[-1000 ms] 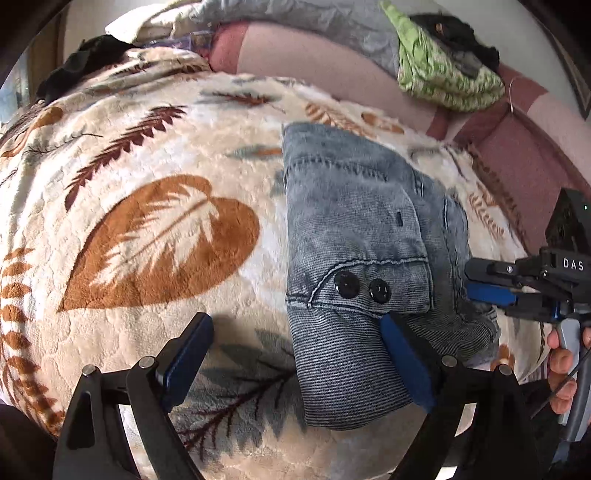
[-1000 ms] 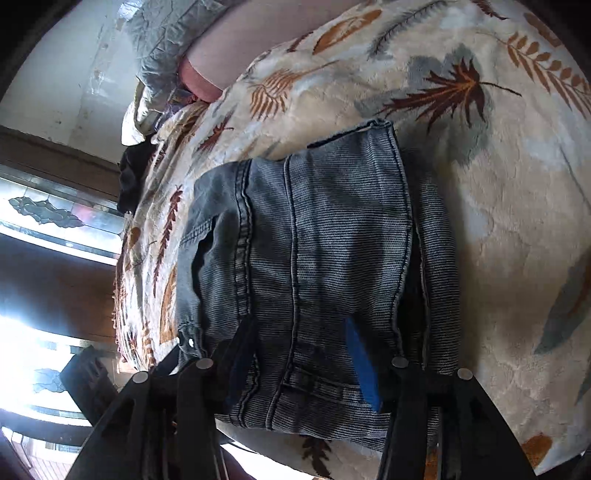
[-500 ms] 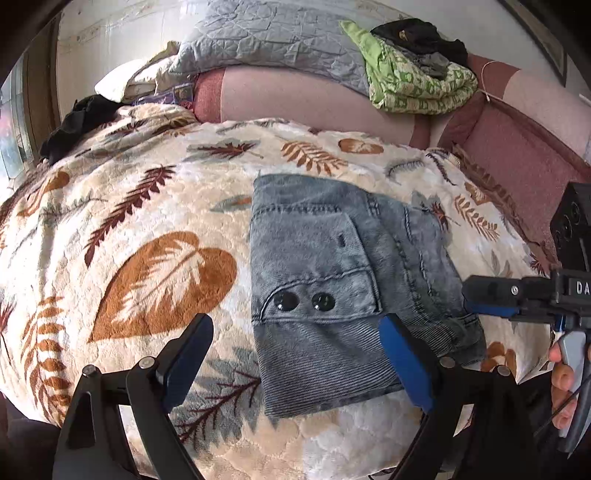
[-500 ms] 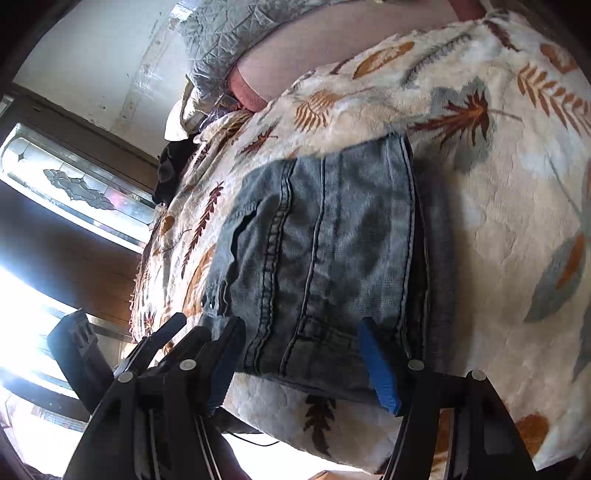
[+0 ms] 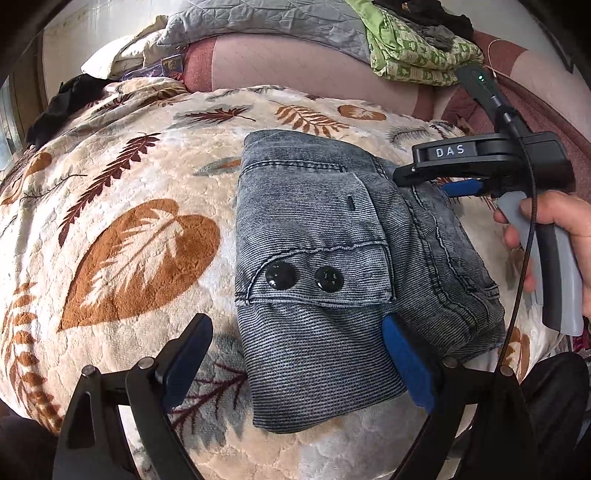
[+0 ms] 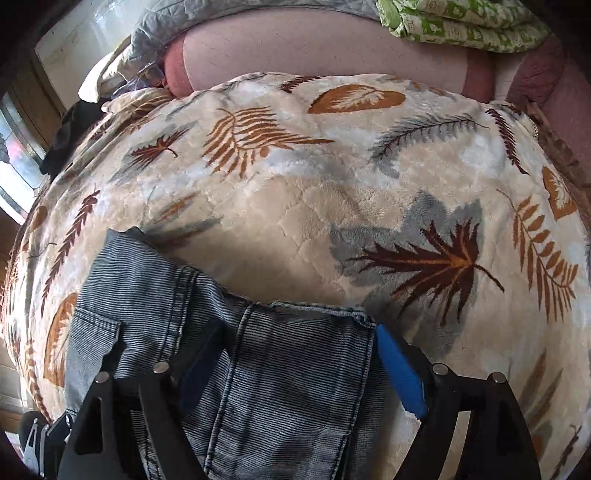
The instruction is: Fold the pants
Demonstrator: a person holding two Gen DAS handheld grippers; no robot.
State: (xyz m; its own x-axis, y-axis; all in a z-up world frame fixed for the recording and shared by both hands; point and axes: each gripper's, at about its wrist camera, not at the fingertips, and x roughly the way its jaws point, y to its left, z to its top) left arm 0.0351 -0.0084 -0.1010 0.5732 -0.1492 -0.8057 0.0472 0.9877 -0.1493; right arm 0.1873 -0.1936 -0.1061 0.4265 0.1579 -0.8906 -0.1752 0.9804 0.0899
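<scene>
The folded grey-blue jeans point(image 5: 325, 258) lie flat on the leaf-print blanket point(image 5: 129, 240), a flap pocket with two black snaps facing up. My left gripper point(image 5: 295, 360) hovers open over their near edge, nothing pinched between its blue pads. In the left wrist view my right gripper point(image 5: 432, 181), held by a hand point(image 5: 554, 229), hangs above the jeans' far right side. From the right wrist view, the right gripper point(image 6: 299, 369) has its jaws opening, spread over a corner of the jeans point(image 6: 277, 387). The cloth lies beneath them and the pads are not pressing it.
A pink sofa back point(image 5: 295, 62) runs behind the blanket, with a grey quilted cushion point(image 5: 266, 26) and green patterned cloth point(image 5: 417, 51) piled on it. Dark clothing point(image 5: 62, 99) lies at the far left. A window point(image 6: 14, 155) glows at the left.
The right gripper has swung round to the jeans' far right side and spread its jaws wider. The left gripper stayed open and drew back slightly, so more of the sofa shows.
</scene>
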